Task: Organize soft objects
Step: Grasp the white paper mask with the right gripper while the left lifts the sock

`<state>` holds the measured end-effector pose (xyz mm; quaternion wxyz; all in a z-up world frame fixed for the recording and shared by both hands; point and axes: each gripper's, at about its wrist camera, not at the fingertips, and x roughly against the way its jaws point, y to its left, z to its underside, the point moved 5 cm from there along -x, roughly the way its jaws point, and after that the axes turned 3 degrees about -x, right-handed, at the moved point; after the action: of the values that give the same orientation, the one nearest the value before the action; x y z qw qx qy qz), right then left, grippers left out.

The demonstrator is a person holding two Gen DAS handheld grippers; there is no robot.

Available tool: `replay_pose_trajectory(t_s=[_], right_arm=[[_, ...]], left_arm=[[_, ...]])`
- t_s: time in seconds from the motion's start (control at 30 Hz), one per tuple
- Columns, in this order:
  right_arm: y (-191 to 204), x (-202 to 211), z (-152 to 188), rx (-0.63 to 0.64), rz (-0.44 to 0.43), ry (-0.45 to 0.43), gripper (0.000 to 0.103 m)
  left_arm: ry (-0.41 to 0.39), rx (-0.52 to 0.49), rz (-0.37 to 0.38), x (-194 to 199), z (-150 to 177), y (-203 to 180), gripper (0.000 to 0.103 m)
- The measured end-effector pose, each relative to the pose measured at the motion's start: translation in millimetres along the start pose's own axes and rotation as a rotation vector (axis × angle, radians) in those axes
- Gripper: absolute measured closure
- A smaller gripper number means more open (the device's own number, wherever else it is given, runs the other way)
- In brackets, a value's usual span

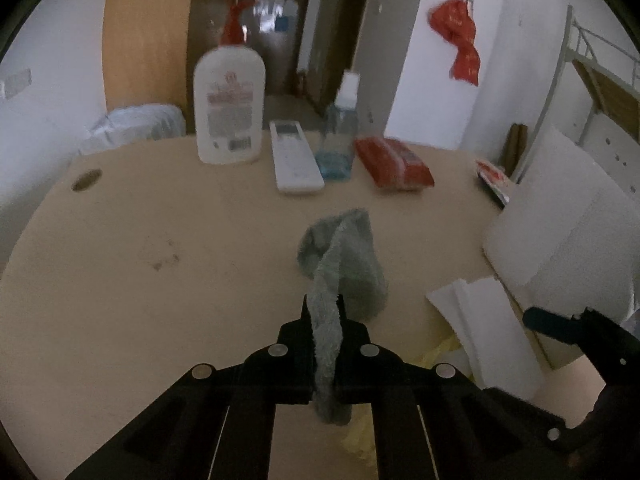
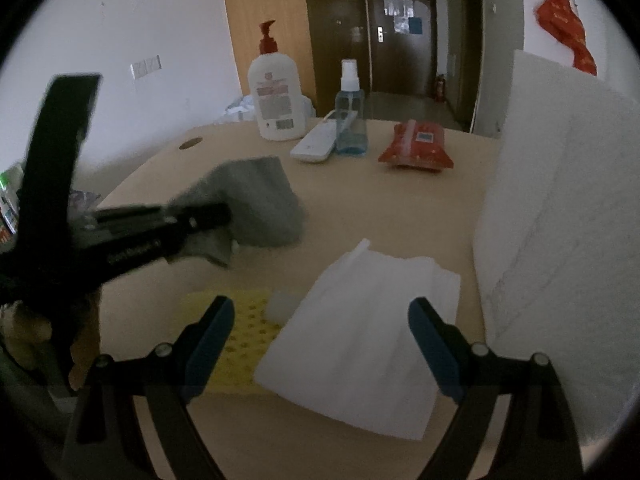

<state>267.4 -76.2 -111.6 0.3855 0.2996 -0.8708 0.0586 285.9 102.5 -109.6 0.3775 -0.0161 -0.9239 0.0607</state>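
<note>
A grey fluffy cloth (image 1: pixel 344 256) lies bunched on the beige table (image 1: pixel 160 280). My left gripper (image 1: pixel 323 312) is shut on a fold of it, and the fold runs back between the jaws. From the right wrist view the same cloth (image 2: pixel 256 200) shows at centre left, with the left gripper (image 2: pixel 224 214) clamped on its near edge. My right gripper (image 2: pixel 320 344) stands open above a folded white tissue (image 2: pixel 360 344) and a yellow sponge (image 2: pixel 244 336), touching neither. One of its fingers (image 1: pixel 552 322) shows at the lower right of the left wrist view.
At the table's far side stand a white lotion pump bottle (image 1: pixel 229 100), a white remote (image 1: pixel 294 156), a blue spray bottle (image 1: pixel 339 140) and a red tissue pack (image 1: pixel 394 164). A large white paper roll (image 2: pixel 560 220) fills the right side. A round cable hole (image 1: pixel 85 180) sits far left.
</note>
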Motion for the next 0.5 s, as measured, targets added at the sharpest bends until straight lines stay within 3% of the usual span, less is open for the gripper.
replay_pose_trajectory(t_s=[0.23, 0.37, 0.5], right_arm=[[-7, -6, 1, -0.026, 0.072, 0.017, 0.012], [-13, -7, 3, -0.039, 0.160, 0.019, 0.012], [-15, -9, 5, -0.046, 0.188, 0.029, 0.013]], left_arm=[[-0.093, 0.003, -0.020, 21, -6, 3, 0.097], [-0.117, 0.000, -0.013, 28, -7, 2, 0.097], [-0.135, -0.016, 0.006, 34, -7, -2, 0.096]])
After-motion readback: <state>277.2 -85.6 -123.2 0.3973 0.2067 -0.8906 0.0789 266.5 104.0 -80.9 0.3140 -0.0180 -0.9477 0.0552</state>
